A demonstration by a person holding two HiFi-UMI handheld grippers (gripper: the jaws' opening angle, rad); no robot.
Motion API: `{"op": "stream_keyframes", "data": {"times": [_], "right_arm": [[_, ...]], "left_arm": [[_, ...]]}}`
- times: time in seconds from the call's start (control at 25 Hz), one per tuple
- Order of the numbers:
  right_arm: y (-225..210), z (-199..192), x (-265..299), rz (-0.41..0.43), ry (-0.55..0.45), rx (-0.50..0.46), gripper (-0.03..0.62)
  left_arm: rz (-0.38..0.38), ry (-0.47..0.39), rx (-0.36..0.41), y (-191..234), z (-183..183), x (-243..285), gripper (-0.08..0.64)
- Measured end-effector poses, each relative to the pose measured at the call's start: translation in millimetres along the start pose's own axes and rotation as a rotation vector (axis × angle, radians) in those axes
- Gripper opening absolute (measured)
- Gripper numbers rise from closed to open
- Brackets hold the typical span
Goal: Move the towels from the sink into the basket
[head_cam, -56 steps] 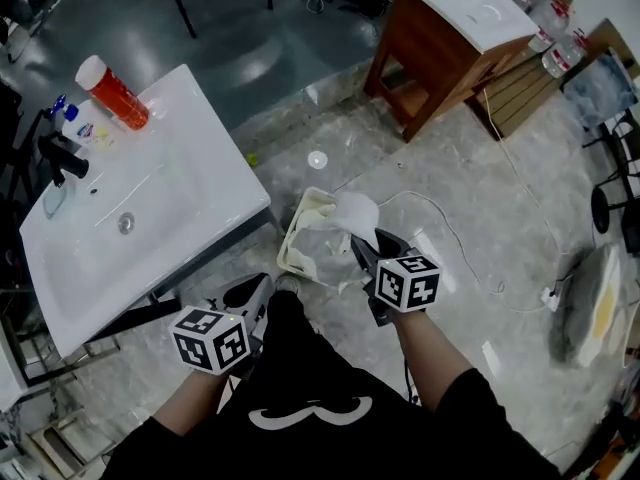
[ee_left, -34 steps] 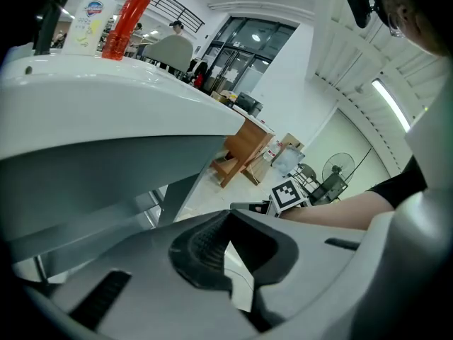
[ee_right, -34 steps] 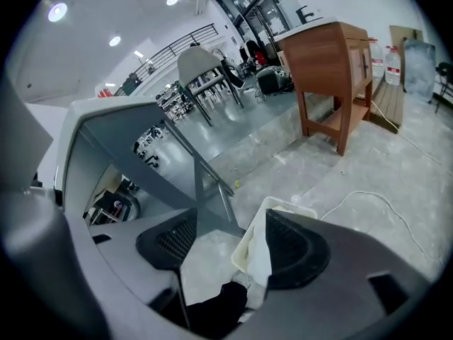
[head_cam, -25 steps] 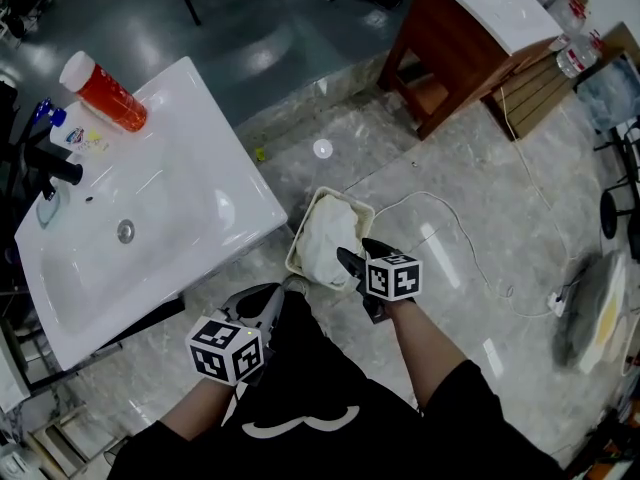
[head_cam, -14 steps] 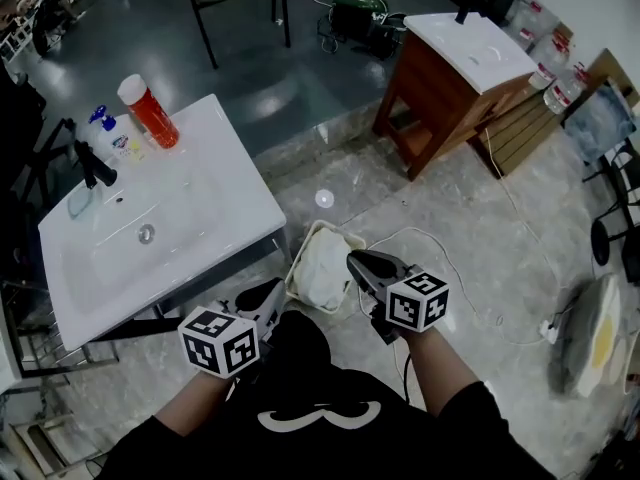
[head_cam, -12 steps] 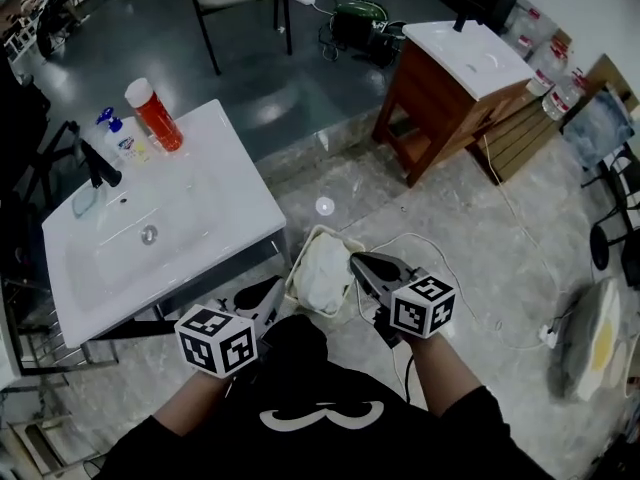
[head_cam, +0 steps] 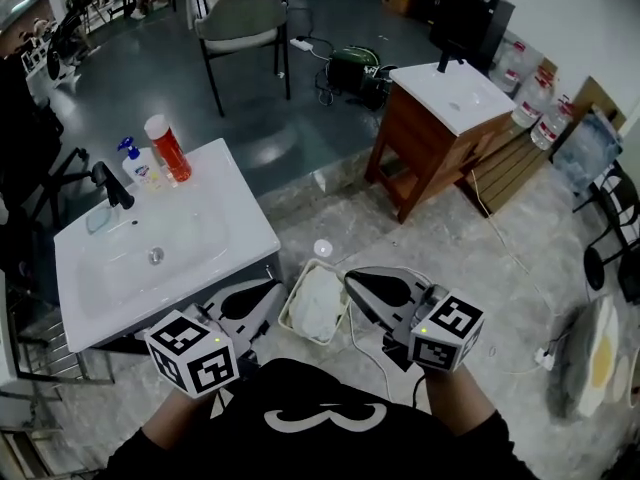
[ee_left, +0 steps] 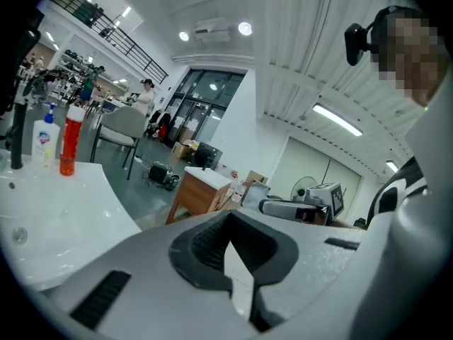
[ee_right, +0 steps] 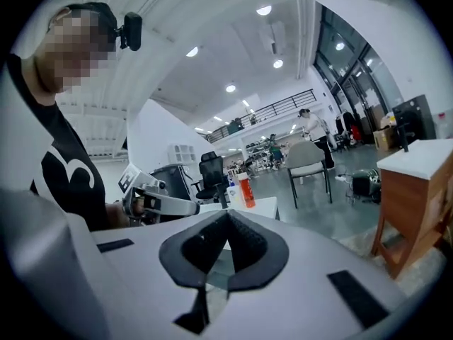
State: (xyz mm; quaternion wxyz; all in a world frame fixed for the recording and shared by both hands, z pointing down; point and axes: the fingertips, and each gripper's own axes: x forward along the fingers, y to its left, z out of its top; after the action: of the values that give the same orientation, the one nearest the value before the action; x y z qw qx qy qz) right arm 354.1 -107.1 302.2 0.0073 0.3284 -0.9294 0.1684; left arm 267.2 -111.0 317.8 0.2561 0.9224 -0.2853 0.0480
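Both grippers are up at waist height, near the person's body. The left gripper (head_cam: 268, 293) has its jaws pressed together with nothing between them. The right gripper (head_cam: 352, 278) has just been closing; its jaws now meet tip to tip, and they too are bare. On the floor between the two sits the basket (head_cam: 296, 290), just right of the sink's near corner, and a pale towel (head_cam: 318, 303) lies bunched inside it, filling most of it. At the left, the white sink (head_cam: 200, 233) shows its drain (head_cam: 155, 256) in the open basin. On its far rim stands a dark faucet (head_cam: 112, 183), with a red bottle (head_cam: 168, 148) and a pump bottle (head_cam: 140, 165) just beside it. Far right stands a wooden cabinet (head_cam: 430, 138) with a white top, well apart from the basket.
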Motion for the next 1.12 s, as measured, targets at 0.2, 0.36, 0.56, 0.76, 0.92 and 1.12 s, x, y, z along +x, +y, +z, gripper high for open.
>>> {"op": "stream_keyframes", "data": {"times": [0.2, 0.36, 0.56, 0.76, 0.92, 1.12], "right_arm": [[30.0, 25.2, -17.0, -0.004, -0.005, -0.146, 0.003], [41.7, 31.5, -21.1, -0.012, -0.015, -0.184, 0.003], [51.3, 35.6, -25.7, -0.021, -0.02, -0.199, 0.003], [54.9, 33.1, -32.4, -0.033, -0.012, -0.207, 0.003], [57.1, 31.4, -37.1, -0.036, -0.013, -0.194, 0.003], [53.6, 26.2, -44.8, -0.051, -0.001, -0.195, 0.003]], "left_arm": [[-0.052, -0.051, 0.067, -37.9, 23.3, -11.7, 0.005], [-0.054, -0.07, 0.087, -49.7, 29.1, -17.6, 0.005], [-0.038, -0.071, 0.15, -59.6, 30.8, -22.2, 0.005], [-0.028, -0.06, 0.203, -68.2, 28.5, -21.1, 0.005], [-0.028, -0.053, 0.206, -71.7, 26.3, -21.8, 0.005], [-0.03, -0.043, 0.23, -74.3, 20.8, -20.4, 0.005]]}}
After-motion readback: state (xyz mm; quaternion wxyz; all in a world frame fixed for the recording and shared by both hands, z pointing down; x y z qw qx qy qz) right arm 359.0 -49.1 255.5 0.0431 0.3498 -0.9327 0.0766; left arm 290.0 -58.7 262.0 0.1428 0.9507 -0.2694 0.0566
